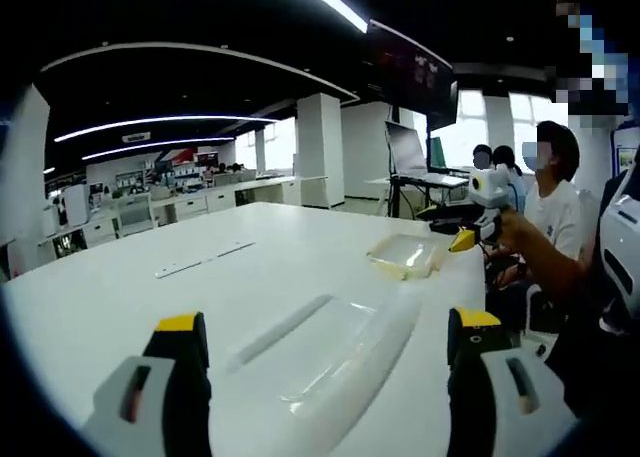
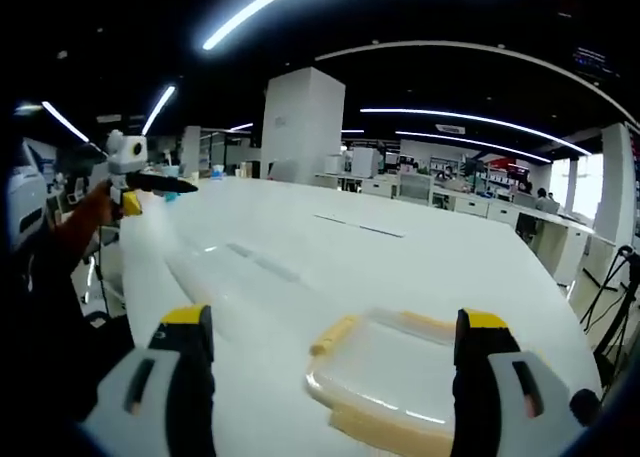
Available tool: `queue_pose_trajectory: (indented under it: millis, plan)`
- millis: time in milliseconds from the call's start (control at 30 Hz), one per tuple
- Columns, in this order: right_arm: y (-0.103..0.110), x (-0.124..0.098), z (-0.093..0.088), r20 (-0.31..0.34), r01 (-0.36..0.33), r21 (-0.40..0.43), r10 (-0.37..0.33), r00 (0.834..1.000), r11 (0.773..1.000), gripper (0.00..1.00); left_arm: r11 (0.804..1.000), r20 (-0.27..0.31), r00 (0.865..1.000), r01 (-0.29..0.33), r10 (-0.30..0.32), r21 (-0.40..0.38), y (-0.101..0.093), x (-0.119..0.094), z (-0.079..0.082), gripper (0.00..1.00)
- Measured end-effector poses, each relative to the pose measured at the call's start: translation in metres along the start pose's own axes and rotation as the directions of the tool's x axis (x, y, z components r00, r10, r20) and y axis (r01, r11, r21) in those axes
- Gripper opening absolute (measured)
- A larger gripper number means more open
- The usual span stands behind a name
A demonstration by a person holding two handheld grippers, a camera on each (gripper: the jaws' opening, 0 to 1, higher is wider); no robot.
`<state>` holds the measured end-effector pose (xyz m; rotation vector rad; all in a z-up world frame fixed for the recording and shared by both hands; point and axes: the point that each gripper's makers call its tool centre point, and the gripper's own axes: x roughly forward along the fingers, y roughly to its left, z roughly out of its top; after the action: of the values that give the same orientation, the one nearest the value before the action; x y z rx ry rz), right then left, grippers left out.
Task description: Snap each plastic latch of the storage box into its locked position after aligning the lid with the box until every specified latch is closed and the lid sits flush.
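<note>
Clear plastic lid (image 1: 320, 352) lies on the white table (image 1: 150, 307) between my left hand-held gripper's (image 1: 325, 352) spread jaws. My right hand-held gripper (image 2: 330, 347) gapes, unclenched, over the yellow-latched storage box (image 2: 385, 377).

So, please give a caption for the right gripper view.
Open tongs hover over a clear storage box with yellow latches on a white table.

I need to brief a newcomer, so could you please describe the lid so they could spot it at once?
Start at the big white table. On it lies a clear box, long and colourless. Apart from it, in front of the right tongs, lies the lid: a smaller, flat, clear rectangle, the only piece with yellowish latches along its edges.
</note>
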<state>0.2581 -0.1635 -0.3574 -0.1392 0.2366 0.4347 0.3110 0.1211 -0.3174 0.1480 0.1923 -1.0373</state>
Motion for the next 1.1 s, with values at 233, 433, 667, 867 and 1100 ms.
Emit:
queue_pose_trajectory:
  millis: [233, 433, 667, 867, 1100]
  plan:
    - [-0.014, -0.007, -0.001, -0.018, -0.006, -0.025, 0.005, 1.0, 1.0, 1.0, 0.995, -0.048, 0.997, 0.056, -0.053, 0.079, -0.018, 0.021, 0.017, 0.96]
    - [-0.02, -0.008, -0.007, -0.039, -0.017, -0.032, 0.016, 0.999, 0.999, 1.0, 0.985, -0.089, 0.989, 0.13, -0.12, 0.114, -0.04, 0.044, 0.026, 0.96]
    - [-0.025, -0.013, -0.013, -0.057, -0.023, -0.033, 0.022, 0.998, 0.999, 1.0, 0.982, -0.087, 0.982, 0.173, -0.166, 0.081, -0.05, 0.058, 0.037, 0.87]
    - [-0.024, -0.021, -0.009, -0.046, -0.114, -0.019, 0.113, 0.993, 0.993, 1.0, 0.966, -0.131, 0.963, 0.246, -0.234, 0.082, -0.071, 0.077, 0.036, 0.96]
    - [-0.04, -0.028, -0.008, -0.063, -0.127, -0.013, 0.126, 0.99, 0.992, 1.0, 0.941, -0.218, 0.926, 0.33, -0.308, 0.074, -0.093, 0.098, 0.028, 1.0]
